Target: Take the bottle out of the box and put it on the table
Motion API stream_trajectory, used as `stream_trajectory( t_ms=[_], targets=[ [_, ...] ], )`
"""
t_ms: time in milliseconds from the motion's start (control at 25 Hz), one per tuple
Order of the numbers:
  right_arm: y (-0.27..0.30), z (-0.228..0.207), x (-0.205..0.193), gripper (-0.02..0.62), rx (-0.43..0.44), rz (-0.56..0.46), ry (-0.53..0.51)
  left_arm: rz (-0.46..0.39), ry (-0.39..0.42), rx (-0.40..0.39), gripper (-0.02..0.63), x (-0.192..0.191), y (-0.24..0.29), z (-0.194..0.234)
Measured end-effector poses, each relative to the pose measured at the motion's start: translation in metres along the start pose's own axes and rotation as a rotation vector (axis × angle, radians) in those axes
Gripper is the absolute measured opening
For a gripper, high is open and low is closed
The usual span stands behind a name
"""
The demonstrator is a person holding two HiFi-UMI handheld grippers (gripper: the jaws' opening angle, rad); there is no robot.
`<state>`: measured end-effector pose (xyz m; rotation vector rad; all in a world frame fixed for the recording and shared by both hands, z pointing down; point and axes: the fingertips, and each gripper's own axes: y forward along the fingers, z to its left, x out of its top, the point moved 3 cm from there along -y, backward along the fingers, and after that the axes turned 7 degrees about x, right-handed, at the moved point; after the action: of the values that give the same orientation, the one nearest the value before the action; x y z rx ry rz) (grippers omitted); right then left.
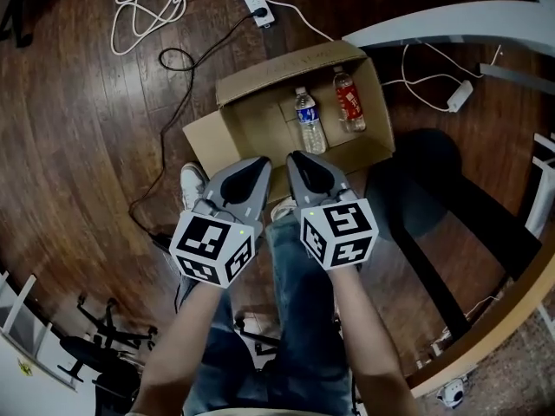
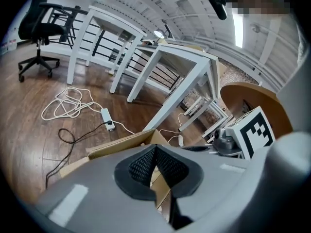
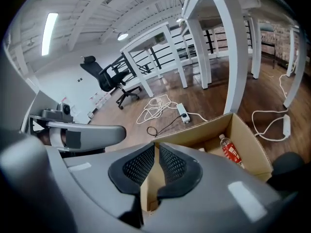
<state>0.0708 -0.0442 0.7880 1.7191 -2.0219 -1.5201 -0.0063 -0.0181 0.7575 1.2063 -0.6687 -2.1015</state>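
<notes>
1. The cardboard box (image 1: 286, 66) stands open on the wooden floor (image 1: 78, 102). Two bottles lie on their sides in it, apart from each other. A blue-labelled water bottle (image 1: 309, 121) is near the middle and a red-labelled bottle (image 1: 349, 100) is close to the right wall. Neither is out yet.
2. The left gripper (image 1: 263, 161) and the right gripper (image 1: 295, 157) hang side by side above the box's near wall, both empty. The left's jaws are closed, tips meeting. The right's are all but closed, with a thin slit between the pads and nothing in it.
3. The step in hand looks like the reach into the box. The blue-labelled bottle lies nearest the right gripper, so it seems the easier pick.
4. The jaws should spread wide before they pass the rim. The gripper should be turned so the pads straddle the bottle across its width, at the labelled middle. A round body may roll away from a one-sided touch, so both pads should meet it together.
5. The lift should go straight up, clear of the walls and flaps. A white table (image 1: 451, 20) stands just beyond the box, the likely place to set the bottle.
</notes>
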Motion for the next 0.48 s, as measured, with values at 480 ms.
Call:
stream_trajectory(
  t_ms=[480],
  targets=[
    [0.047,-0.067,-0.059,0.134,-0.105,0.147,0.043,0.014,-0.033,-0.022,-0.003,-0.038,0.037,0.025]
  ],
)
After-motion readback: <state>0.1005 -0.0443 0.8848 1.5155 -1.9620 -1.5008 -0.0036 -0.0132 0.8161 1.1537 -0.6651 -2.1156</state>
